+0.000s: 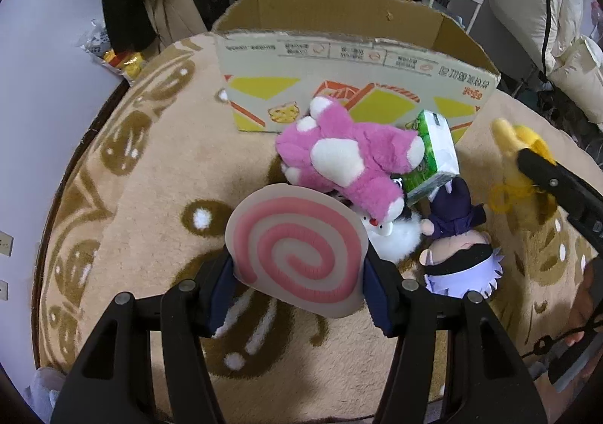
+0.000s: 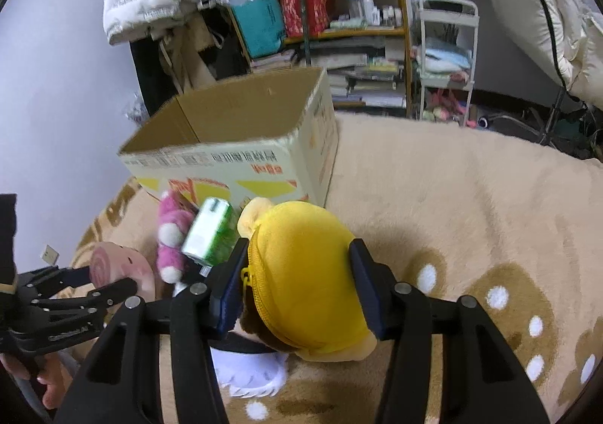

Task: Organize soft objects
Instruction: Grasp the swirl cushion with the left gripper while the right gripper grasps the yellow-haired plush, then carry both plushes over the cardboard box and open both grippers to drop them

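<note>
- Beige plush rug (image 1: pixel 158 167) with brown spotted patterns: covers the surface that carries all the items.
- Cardboard box (image 1: pixel 339 81): open at the top, standing upright on the far part of the rug; its inside is not visible from either view.
- Pink plush toy (image 1: pixel 339 160): lies on the rug just in front of the box, touching a green tissue pack (image 1: pixel 433 156) that leans tilted beside it.
- Yellow plush toy (image 2: pixel 305 280): raised above the rug, with a zipper along 1 edge; held by the right hand-held gripper (image 2: pixel 297 292), whose 2 blue pads press on its left and right sides at a partial opening.
- Spiral cushion (image 1: pixel 297 250), pink and pale: a flat round piece lifted off the rug; held by the left hand-held gripper (image 1: pixel 297 288), partly open, with a pad against each of its 2 edges.
- Purple-dressed doll (image 1: pixel 459 247): lies on the rug to the right of the spiral cushion, near a white fluffy toy (image 1: pixel 395 235) partly hidden under the pink plush toy.
</note>
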Demonstrator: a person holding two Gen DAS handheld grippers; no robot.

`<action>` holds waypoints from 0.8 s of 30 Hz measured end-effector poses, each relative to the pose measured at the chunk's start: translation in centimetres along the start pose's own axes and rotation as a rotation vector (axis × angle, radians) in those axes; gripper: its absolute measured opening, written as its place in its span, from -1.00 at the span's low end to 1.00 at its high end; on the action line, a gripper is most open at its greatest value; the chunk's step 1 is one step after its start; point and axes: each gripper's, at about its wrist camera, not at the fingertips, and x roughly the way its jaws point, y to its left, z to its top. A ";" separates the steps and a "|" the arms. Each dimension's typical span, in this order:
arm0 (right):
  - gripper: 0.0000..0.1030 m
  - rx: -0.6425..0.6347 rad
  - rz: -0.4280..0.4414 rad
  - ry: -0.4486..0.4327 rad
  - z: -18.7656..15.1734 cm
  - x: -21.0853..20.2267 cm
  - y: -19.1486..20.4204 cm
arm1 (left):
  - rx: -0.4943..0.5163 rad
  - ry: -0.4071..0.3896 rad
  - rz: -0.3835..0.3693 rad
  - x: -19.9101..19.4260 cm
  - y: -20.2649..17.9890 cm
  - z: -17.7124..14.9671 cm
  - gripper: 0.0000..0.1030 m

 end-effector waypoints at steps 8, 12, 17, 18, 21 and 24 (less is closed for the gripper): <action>0.07 -0.014 0.012 -0.151 1.0 -4.3 0.9 | -0.025 -0.214 0.054 -4.9 0.7 -0.3 0.14; 0.02 -0.007 0.029 -0.211 1.8 -5.8 1.2 | -0.011 -0.367 0.090 -7.5 0.4 -0.5 0.15; 0.02 -0.038 0.040 -0.277 3.0 -7.1 2.2 | 0.010 -0.513 0.110 -10.0 -0.3 -0.4 0.15; 0.02 -0.048 0.040 -0.289 3.4 -7.3 2.5 | 0.015 -0.533 0.112 -10.4 -0.5 -0.2 0.15; 0.02 -0.067 0.042 -0.319 4.4 -7.6 3.2 | 0.029 -0.582 0.114 -11.3 -0.8 0.3 0.15; 0.02 -0.080 0.051 -0.343 5.6 -7.7 3.7 | 0.035 -0.600 0.105 -11.9 -1.1 1.4 0.15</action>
